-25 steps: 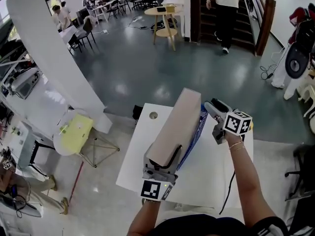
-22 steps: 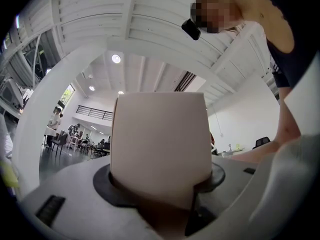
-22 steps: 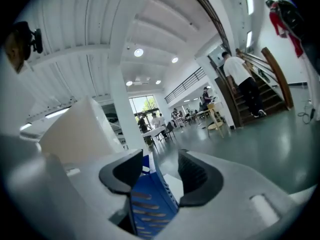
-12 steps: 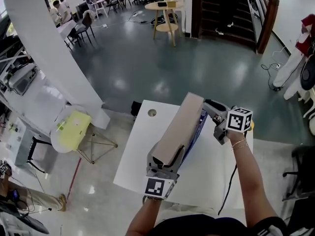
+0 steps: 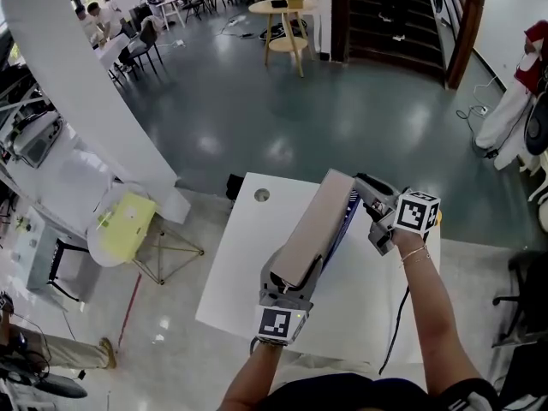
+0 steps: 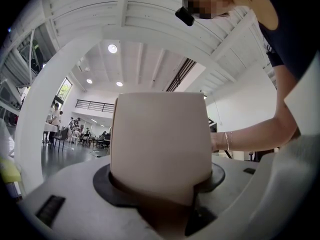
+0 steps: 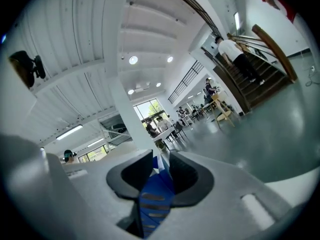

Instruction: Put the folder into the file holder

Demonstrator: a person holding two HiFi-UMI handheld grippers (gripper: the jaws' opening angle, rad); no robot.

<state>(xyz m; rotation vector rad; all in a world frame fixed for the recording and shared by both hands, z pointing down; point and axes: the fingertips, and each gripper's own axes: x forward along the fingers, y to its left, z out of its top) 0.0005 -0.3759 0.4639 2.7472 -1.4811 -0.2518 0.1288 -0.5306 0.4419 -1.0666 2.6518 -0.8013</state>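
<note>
A thick beige folder (image 5: 312, 229) slants over the white table (image 5: 244, 264). My left gripper (image 5: 287, 285) is shut on its near end. In the left gripper view the folder (image 6: 160, 134) fills the wide gap of that gripper (image 6: 160, 181). A blue slatted file holder (image 5: 346, 217) stands just right of the folder, mostly hidden behind it. My right gripper (image 5: 366, 193) grips its far edge. The right gripper's (image 7: 161, 171) jaws have just been closing, and their pads now press on the blue file holder wall (image 7: 154, 200).
A round cable hole (image 5: 261, 195) sits at the table's far left corner. A black cable (image 5: 396, 332) runs along the table's right side. A white pillar (image 5: 81, 84) and a yellow chair (image 5: 128, 229) stand to the left on the floor.
My left gripper has sunk a little with the folder, bringing it closer to the table. The right gripper stays at the file holder's edge. The person on the stairs has left the view.
</note>
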